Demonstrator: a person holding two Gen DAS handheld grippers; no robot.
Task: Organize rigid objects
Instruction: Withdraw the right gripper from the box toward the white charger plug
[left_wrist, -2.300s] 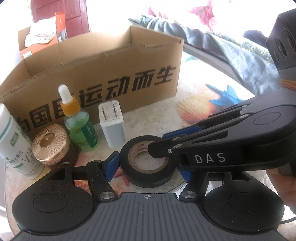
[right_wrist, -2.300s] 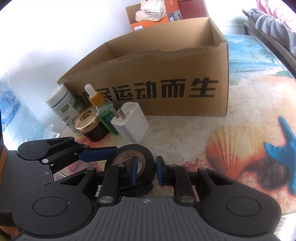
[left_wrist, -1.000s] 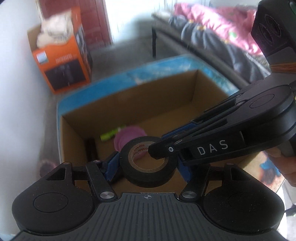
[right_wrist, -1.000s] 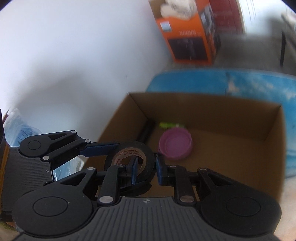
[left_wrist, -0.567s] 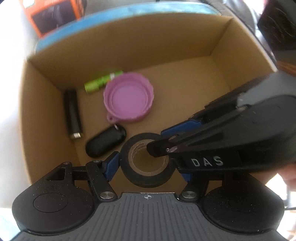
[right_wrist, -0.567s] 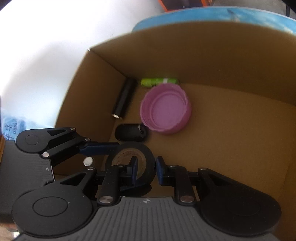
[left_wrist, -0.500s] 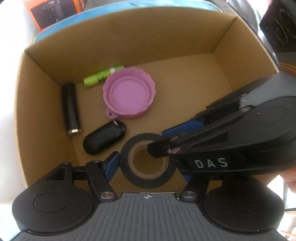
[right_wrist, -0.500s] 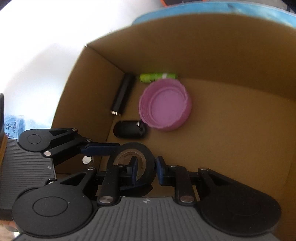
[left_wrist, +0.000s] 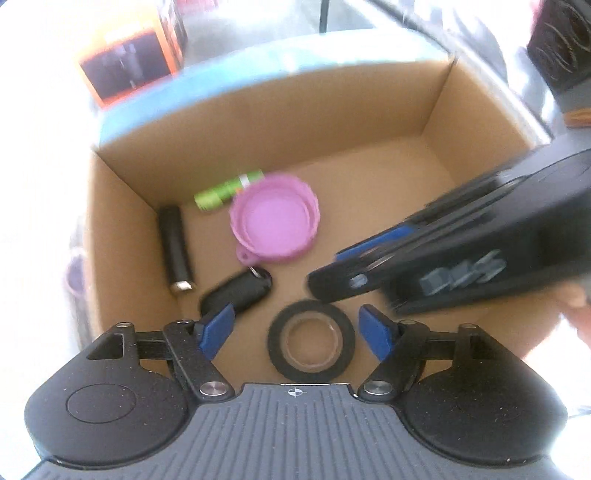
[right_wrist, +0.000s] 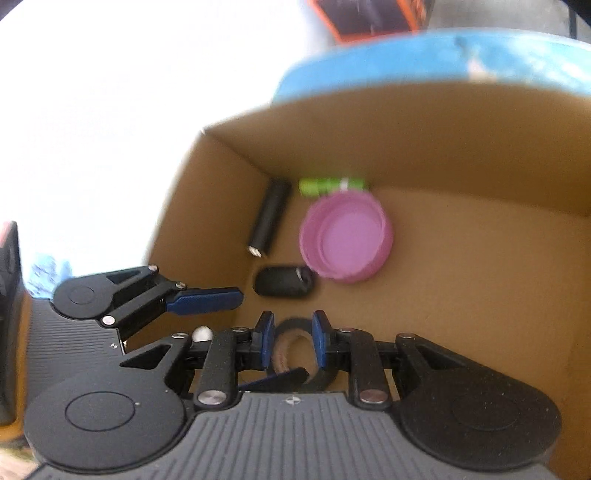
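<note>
A black roll of tape (left_wrist: 311, 340) lies flat on the floor of the cardboard box (left_wrist: 258, 110), free of both grippers. My left gripper (left_wrist: 301, 328) is open above it, its blue pads wide apart on either side. My right gripper (right_wrist: 293, 341) is open a little, its pads apart with the tape (right_wrist: 291, 350) below and behind them; it also shows in the left wrist view (left_wrist: 443, 254), lifted to the right of the tape.
In the box lie a pink lid (left_wrist: 274, 223), a green cylinder (left_wrist: 227, 190), a black tube (left_wrist: 176, 249) and a black key fob (left_wrist: 236, 291). An orange box (left_wrist: 125, 62) stands on the floor beyond. The box walls (right_wrist: 461, 140) rise all round.
Both grippers carried the tape from the table over the box and lowered it. Both have now opened and the tape rests on the box floor. The right gripper has pulled up and away.
</note>
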